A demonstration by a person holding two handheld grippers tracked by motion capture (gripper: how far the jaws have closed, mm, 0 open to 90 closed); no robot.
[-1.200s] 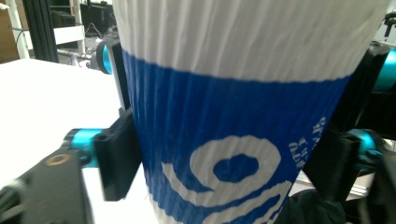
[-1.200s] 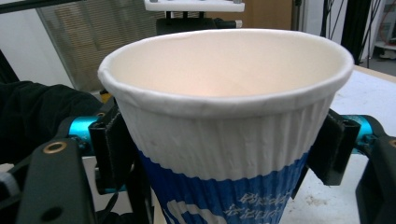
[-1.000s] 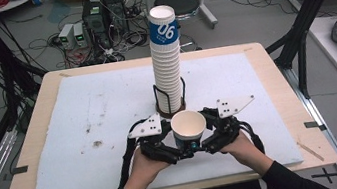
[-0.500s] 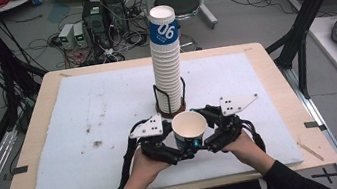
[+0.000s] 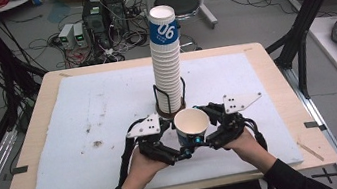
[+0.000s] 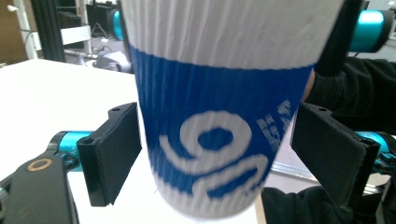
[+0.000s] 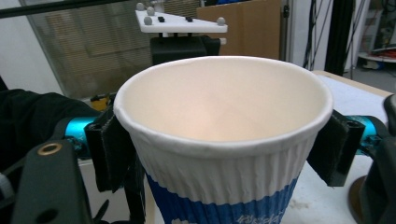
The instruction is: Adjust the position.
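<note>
- You held a single paper cup (image 5: 192,126) upright between your two grippers, just above the white mat (image 5: 84,117), near the table's front edge.
- Your right gripper (image 5: 209,139) was clamped on that cup: in the right gripper view its two black pads pressed against the ribbed wall just under the rim (image 7: 224,98), one on each side.
- Your left gripper (image 5: 181,154) had just been opening. In the left gripper view the cup's blue band (image 6: 219,140) sat between the jaws, and both pads (image 6: 114,149) stood off the wall with a visible gap on either side, so the cup was no longer gripped by them.
- The cup's mouth faced up and was empty, white inside.
- Directly behind it, just beside your grippers, stood the tall stack of cups (image 5: 166,59) in a black wire holder (image 5: 170,102), upright at the middle of the mat.
- Your two hands (image 5: 142,166) lay close together at the front of the mat, forearms in dark sleeves (image 5: 291,182) coming in from the near edge.
</note>
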